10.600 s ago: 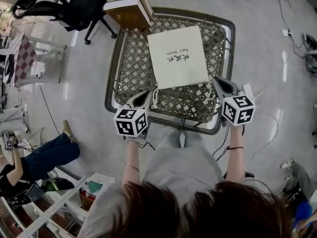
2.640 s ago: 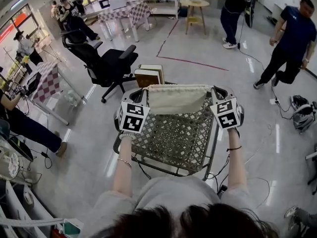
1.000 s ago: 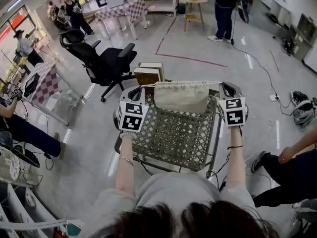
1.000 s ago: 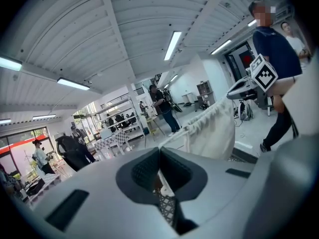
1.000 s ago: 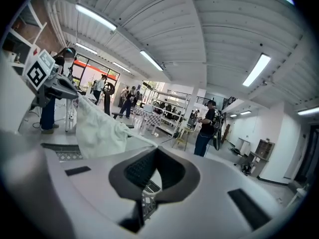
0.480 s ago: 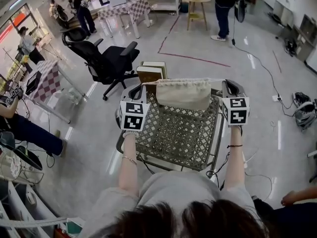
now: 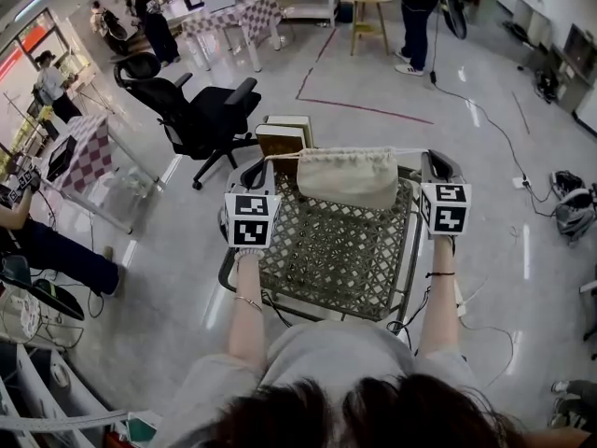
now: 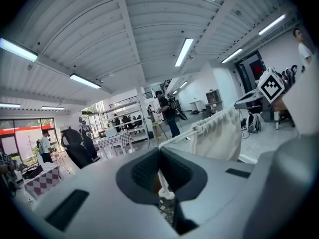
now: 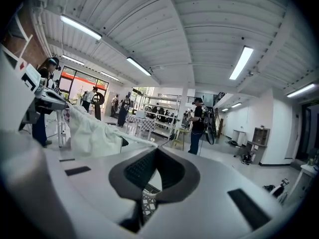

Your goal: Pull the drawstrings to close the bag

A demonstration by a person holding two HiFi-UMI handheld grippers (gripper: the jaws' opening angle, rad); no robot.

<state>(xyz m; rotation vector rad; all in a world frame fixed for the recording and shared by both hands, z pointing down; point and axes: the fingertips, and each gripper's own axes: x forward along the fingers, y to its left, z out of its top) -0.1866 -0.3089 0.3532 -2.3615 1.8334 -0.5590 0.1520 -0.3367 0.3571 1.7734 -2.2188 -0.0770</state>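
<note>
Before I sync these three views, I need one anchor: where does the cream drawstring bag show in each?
Head view: the bag is top centre, above the lattice seat.
Left gripper view: the bag is right of centre, its drawstring running into the jaws.
Right gripper view: the bag is at the left.
Shared landmark: the standing person in dark clothes, seen far behind the bag in every view.
</note>
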